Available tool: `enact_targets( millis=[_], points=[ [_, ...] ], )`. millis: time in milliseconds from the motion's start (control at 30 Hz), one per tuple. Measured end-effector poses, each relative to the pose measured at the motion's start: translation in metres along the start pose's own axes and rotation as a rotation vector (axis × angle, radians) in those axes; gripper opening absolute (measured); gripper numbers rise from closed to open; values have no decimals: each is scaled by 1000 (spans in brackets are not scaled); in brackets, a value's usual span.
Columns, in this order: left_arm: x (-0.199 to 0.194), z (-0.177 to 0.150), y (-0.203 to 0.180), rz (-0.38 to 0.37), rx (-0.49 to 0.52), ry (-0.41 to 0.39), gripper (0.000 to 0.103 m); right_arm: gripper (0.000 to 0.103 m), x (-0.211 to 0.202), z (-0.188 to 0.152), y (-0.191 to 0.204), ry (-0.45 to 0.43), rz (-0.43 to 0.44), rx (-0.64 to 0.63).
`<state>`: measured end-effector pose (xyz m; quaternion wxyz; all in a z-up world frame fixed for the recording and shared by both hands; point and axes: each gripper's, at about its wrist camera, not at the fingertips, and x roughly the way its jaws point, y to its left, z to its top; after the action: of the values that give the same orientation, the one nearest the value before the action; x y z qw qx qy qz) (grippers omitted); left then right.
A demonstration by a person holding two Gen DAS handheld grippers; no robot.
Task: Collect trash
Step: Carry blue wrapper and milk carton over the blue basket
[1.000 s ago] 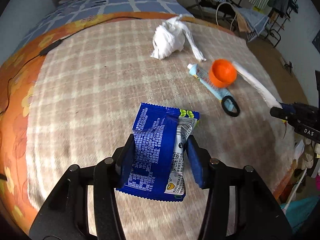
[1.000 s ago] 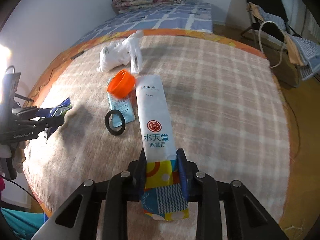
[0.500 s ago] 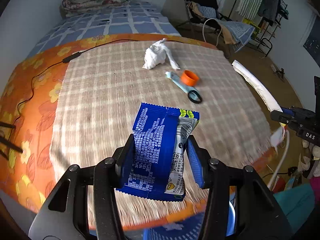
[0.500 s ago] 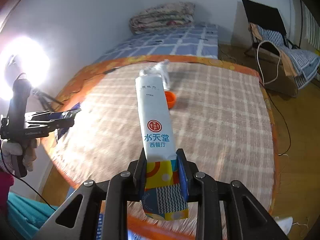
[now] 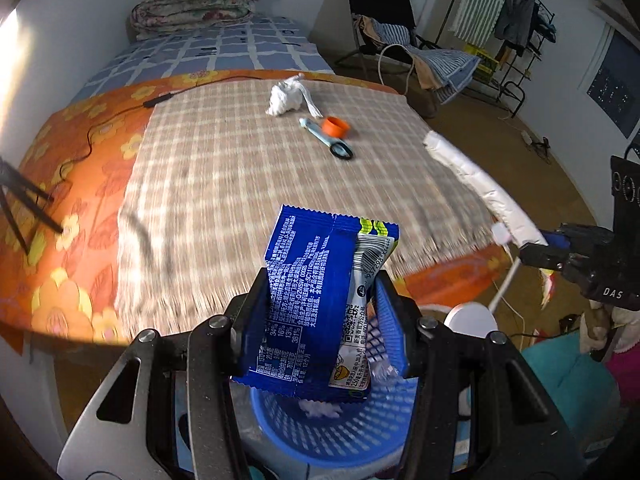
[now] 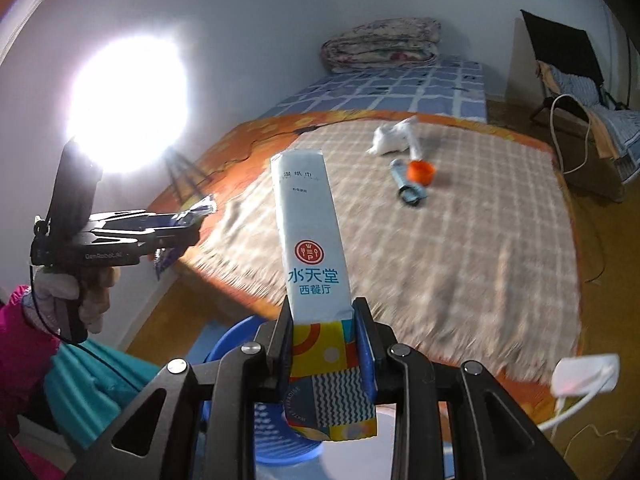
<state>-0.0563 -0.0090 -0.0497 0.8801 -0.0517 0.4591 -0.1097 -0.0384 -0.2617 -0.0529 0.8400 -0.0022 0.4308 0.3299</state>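
Note:
A blue snack wrapper (image 5: 316,304) is pinched between the fingers of my left gripper (image 5: 322,294), which hangs over a blue plastic basket (image 5: 340,440) on the floor just off the bed's edge. My right gripper (image 6: 322,320) is shut on the lower end of a long white wet-wipe packet (image 6: 310,232), with the basket's rim (image 6: 224,344) below and to its left. Each gripper shows in the other's view: the left gripper (image 6: 188,220) and the right gripper (image 5: 540,246). A crumpled white tissue (image 5: 286,98), an orange cap (image 5: 335,127), a pale blue tube (image 5: 314,128) and a black ring (image 5: 341,151) lie on the plaid blanket.
The bed carries a plaid blanket (image 5: 240,168) over an orange floral sheet (image 5: 72,184) with a black cable (image 5: 120,120). A bright lamp on a tripod (image 6: 128,104) stands to the left. A chair with clothes (image 5: 392,44) and a white plug with cord (image 6: 584,376) are on the right.
Both grippers have drawn back from the bed and risen, each keeping its hold. The blanket's items now look far off, and the blue basket has come into view beneath them.

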Motion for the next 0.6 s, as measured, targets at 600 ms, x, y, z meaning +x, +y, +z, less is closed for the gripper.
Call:
enact_targets(
  millis=[600],
  points=[
    [14,-89,-22,-19,-10,110,51,27,27,-64,45,114,32,-52]
  ],
)
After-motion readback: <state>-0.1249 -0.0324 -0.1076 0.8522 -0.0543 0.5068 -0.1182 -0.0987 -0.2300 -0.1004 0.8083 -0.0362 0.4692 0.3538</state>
